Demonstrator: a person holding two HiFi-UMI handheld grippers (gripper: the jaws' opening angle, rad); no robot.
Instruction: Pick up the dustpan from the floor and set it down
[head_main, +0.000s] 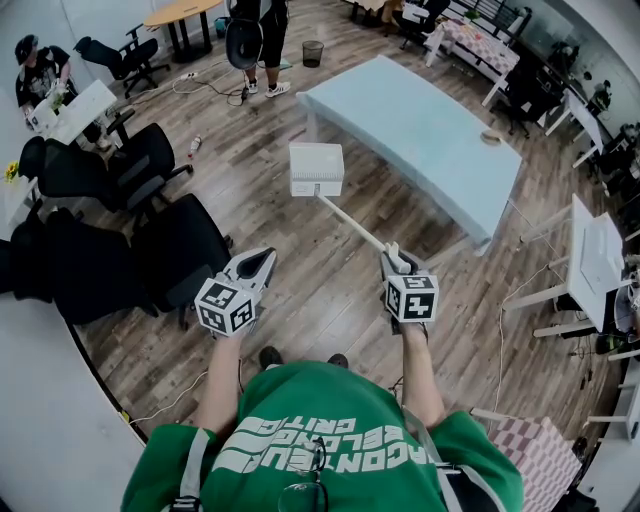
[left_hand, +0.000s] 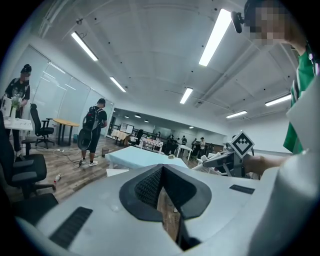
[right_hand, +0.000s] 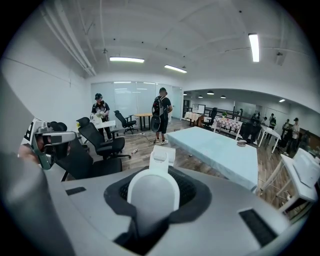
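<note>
Pinching the dustpan (head_main: 316, 168) handle (head_main: 352, 226), the right gripper (head_main: 398, 262) holds it aloft; left gripper (head_main: 262, 262) jaws slightly apart, empty.

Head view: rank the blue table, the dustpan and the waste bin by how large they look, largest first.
1. blue table
2. dustpan, though held nearer the camera
3. waste bin, far off

One dustpan (head_main: 316, 168), one table (head_main: 420, 130), two claws: left claw (head_main: 266, 255), right claw (head_main: 396, 256).

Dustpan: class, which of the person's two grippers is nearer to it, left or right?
Right. The right gripper is shut on the handle end of the dustpan. The left gripper holds nothing and hangs off to the handle's left, clear of it.
</note>
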